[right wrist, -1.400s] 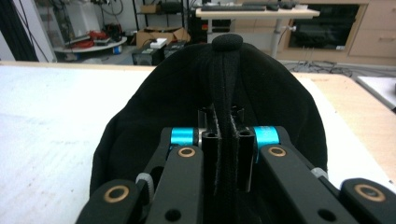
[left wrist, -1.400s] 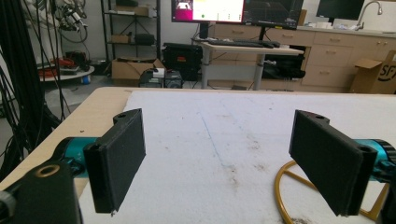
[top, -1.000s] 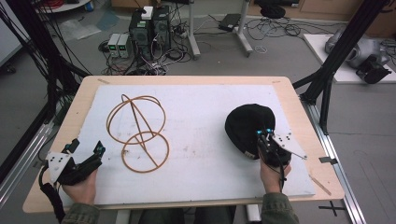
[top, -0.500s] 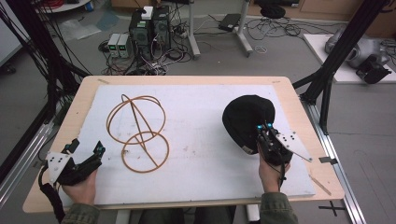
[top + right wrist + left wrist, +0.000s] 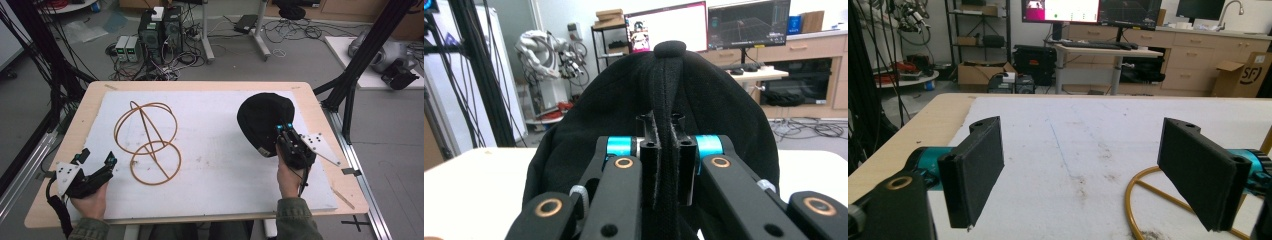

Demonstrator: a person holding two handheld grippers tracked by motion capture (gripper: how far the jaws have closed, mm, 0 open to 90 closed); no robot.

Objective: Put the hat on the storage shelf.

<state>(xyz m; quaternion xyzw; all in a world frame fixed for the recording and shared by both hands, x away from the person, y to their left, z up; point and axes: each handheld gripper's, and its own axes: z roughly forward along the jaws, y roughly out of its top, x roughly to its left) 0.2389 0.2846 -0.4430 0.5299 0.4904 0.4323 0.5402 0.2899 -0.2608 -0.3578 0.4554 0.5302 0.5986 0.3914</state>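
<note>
A black knit hat (image 5: 262,120) is lifted off the white mat at the right, pinched at its near edge by my right gripper (image 5: 286,134). In the right gripper view the jaws are shut on a fold of the black hat (image 5: 664,100), whose crown rises in front of the camera. A brown wire stand (image 5: 147,142), made of two rings and a bent loop, sits on the mat left of centre. My left gripper (image 5: 95,167) rests at the table's front left, open. In the left gripper view its pads (image 5: 975,167) stand wide apart, with part of the wire stand's base ring (image 5: 1148,200) beyond them.
A white mat (image 5: 215,150) covers most of the wooden table (image 5: 75,135). Black frame posts (image 5: 350,80) stand at the table's right and left sides. Computers and cables lie on the floor behind the far edge.
My right gripper has risen with the hat, lifting it off the mat and tipping it up. The left gripper has stayed still.
</note>
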